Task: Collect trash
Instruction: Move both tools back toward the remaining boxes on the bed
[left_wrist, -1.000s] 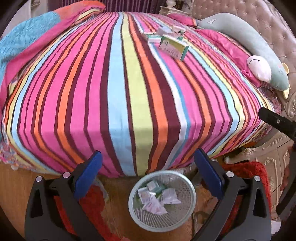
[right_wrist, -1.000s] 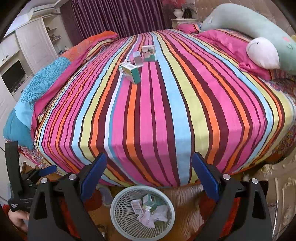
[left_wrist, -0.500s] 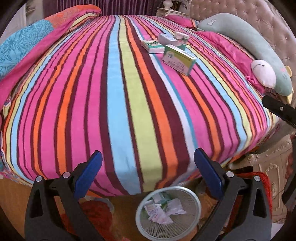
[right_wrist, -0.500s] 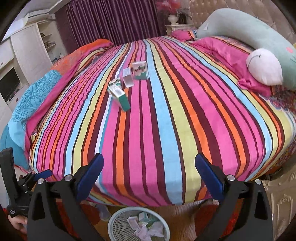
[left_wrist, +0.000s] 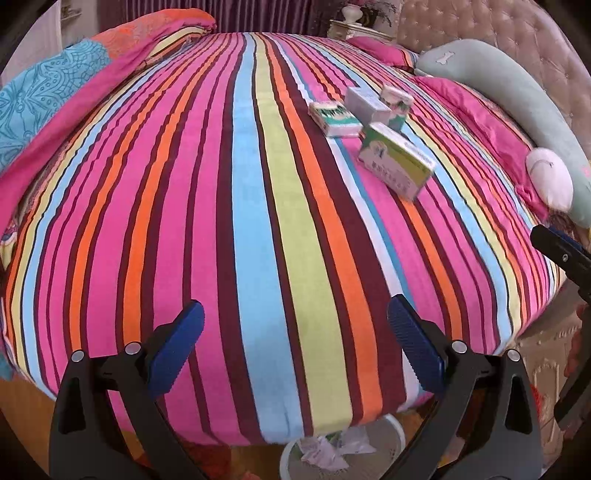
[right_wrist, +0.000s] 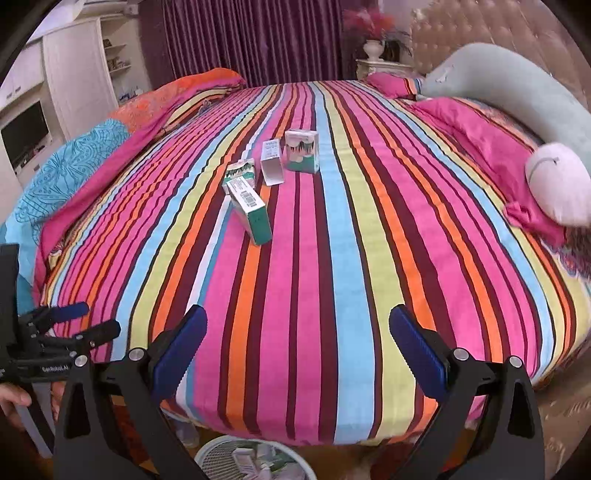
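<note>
Right wrist: right gripper (right_wrist: 297, 345) wide, empty, over bed (right_wrist: 351, 280); boxes (right_wrist: 271, 173) at 11 o'clock, bin (right_wrist: 221, 452) at 6. Left gripper (left_wrist: 295, 339) wide, empty too.

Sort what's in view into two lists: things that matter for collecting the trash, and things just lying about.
For the job:
- four small cardboard boxes clustered on the striped bedspread
- white mesh wastebasket on the floor, already holding trash
- open left gripper
- open right gripper

Just lying about:
- grey-green long plush pillow
- blue patterned quilt
</note>
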